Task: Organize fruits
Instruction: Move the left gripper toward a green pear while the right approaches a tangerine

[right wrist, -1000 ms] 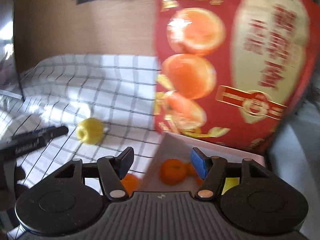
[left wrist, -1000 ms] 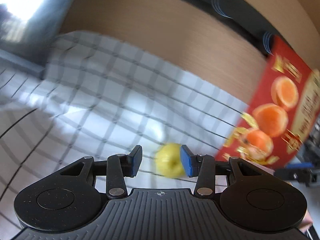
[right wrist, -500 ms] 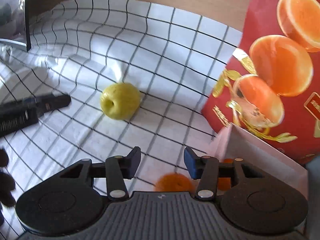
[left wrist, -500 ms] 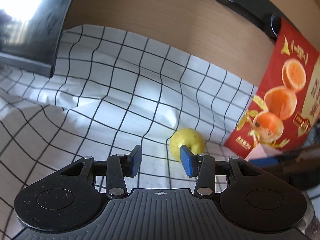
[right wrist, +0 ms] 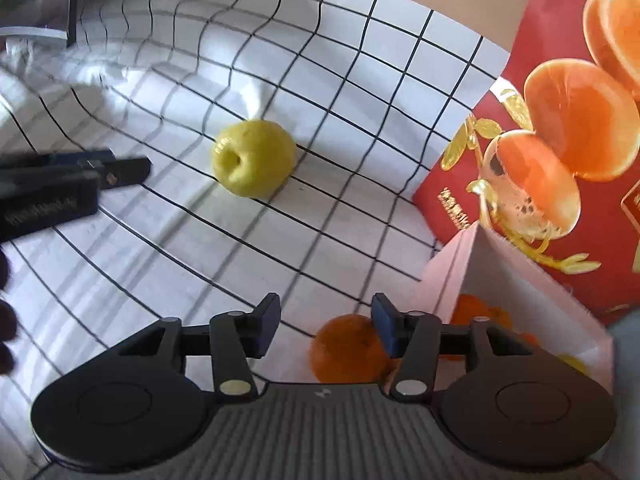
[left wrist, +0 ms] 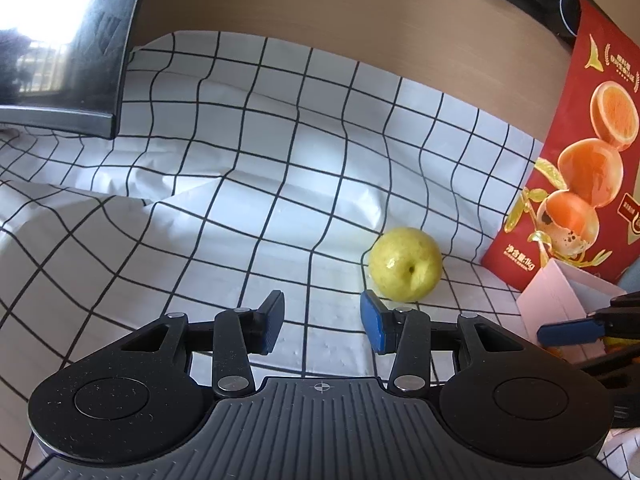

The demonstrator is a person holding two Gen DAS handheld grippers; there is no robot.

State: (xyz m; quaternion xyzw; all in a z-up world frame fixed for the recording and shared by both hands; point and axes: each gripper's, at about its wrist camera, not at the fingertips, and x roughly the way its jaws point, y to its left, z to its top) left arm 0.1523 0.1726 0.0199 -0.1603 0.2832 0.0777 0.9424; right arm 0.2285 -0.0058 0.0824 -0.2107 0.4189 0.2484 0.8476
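Your right gripper (right wrist: 325, 326) is opening, nothing pinched; orange (right wrist: 348, 350) sits right of centre by its right finger, just outside the box (right wrist: 448, 280). Left gripper (left wrist: 322, 322) gapes empty.

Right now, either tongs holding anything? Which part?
Nothing held. Left tongs are open and empty, with the yellow apple just beyond the right pad. Right tongs are opening; the orange lies below them, pads not pressing it.
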